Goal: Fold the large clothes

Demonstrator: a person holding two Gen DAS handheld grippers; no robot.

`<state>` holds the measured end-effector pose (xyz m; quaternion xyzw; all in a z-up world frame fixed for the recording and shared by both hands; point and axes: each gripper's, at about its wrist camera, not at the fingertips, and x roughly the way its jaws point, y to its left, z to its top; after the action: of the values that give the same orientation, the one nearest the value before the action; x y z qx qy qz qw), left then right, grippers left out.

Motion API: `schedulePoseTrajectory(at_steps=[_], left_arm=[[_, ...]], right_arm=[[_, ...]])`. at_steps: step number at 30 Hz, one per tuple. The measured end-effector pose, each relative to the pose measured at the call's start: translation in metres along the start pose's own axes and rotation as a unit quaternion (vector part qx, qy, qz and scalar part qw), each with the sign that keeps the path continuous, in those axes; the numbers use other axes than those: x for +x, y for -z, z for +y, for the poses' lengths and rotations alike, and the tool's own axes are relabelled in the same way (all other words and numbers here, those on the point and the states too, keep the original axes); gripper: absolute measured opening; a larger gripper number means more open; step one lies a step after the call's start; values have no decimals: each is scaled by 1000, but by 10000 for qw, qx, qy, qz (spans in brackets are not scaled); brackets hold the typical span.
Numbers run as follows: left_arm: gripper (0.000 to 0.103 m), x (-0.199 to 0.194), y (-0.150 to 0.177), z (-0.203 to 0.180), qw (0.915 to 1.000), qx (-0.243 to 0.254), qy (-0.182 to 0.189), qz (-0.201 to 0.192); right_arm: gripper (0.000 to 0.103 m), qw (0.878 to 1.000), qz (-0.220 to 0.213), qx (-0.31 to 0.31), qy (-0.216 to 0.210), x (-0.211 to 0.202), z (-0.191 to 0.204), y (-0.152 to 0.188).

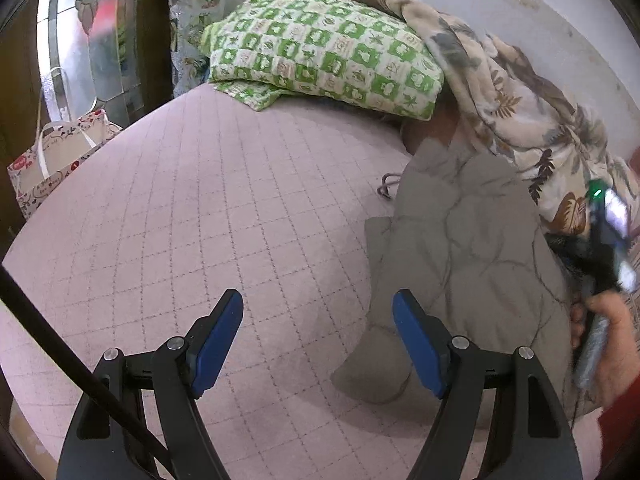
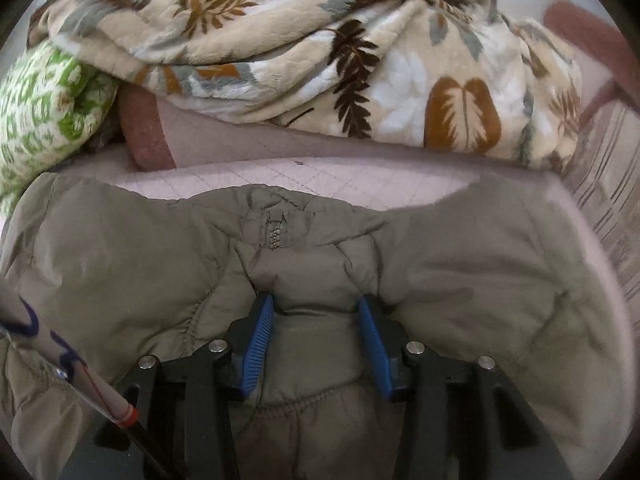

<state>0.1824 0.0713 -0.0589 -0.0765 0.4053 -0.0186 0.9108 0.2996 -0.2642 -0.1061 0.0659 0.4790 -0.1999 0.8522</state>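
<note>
Left tongs (image 1: 318,344) gape empty; right tongs (image 2: 316,344) pinch a fabric fold.

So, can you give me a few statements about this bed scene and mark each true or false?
1. The right gripper has a fold of the grey-green jacket between its fingers. True.
2. The left gripper holds the jacket too. False: its fingers are apart over the bare pink bedcover, with nothing between them.
3. The pillow is plain blue. False: it is green and white checked.
4. A leaf-patterned blanket lies bunched beyond the jacket. True.
</note>
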Motion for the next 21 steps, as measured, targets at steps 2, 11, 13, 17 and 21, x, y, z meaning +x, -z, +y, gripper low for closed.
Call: schedulePoseTrajectory(at_steps=[2,11,13,17,21], left_arm=[[76,-4,0,2,10000,-47,23,-38],[76,2,2,-1,10000,-8,-59,-37],[76,1,1,-2,10000,22,-63,-54],[76,0,4,-3,9999,47,-76,-72],[76,-2,8,-5,10000,48,-63,-54]], right_arm=[[48,9996,-279,53,-53,-26,1,-7],[60,9959,-61,-385,-812,-42,72,-2],[63,9960,267,-539,-654,-17,82,1],[63,9953,-2,-361,-894,-44,65,-9],[67,9956,-685,-361,-531,-82,24,-17]])
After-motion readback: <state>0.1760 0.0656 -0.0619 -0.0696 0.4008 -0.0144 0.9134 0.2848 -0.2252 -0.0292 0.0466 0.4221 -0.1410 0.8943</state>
